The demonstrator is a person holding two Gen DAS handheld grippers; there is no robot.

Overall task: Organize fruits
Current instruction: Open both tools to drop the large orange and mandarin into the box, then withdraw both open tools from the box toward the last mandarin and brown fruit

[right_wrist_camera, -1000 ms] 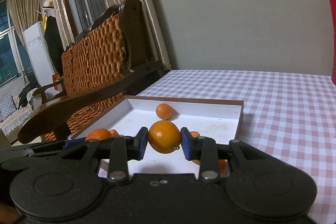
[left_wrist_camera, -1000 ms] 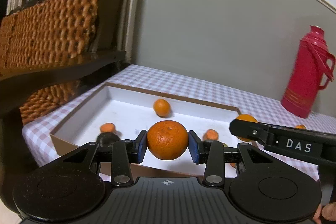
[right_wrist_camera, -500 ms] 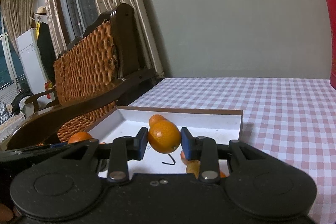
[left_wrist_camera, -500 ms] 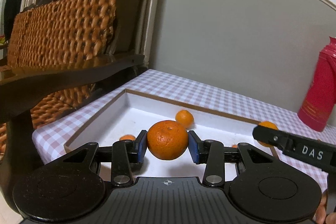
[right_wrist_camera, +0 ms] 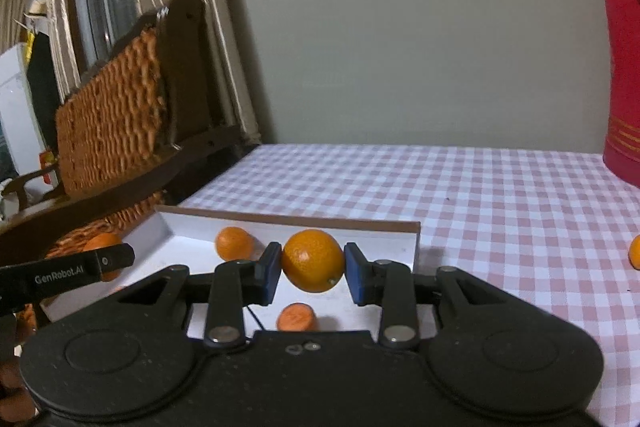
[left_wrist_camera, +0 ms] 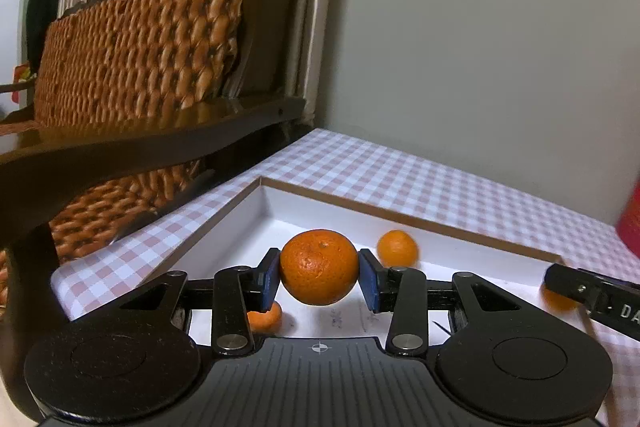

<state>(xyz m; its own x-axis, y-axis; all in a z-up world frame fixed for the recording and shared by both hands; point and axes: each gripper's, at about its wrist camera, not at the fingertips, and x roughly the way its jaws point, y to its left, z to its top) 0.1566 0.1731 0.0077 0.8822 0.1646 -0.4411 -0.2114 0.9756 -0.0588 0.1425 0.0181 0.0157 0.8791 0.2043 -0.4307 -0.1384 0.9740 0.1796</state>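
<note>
a: orange, all of it. the left gripper [left_wrist_camera: 319, 277] has its blue pads pressed on both sides of a dimpled mandarin [left_wrist_camera: 319, 267], held above the white tray [left_wrist_camera: 460, 227].

b: and the right gripper [right_wrist_camera: 311, 274]?

a: its jaws are opening around a smoother orange fruit [right_wrist_camera: 313, 260]. the left pad touches it; a thin gap shows at the right pad. it hangs over the tray's near right corner.

b: what lies in the tray?

a: on its floor, one round mandarin by the far wall [left_wrist_camera: 397, 249], a small one below the left gripper's left finger [left_wrist_camera: 264, 317], and another under the right gripper [right_wrist_camera: 297, 317].

b: outside it?

a: the tray sits on a pink checked cloth [right_wrist_camera: 480, 195]. one fruit lies on the cloth at the right edge [right_wrist_camera: 635, 251], and a red flask [right_wrist_camera: 624, 67] stands behind. a woven-back chair [left_wrist_camera: 140, 47] is just left of the table.
</note>
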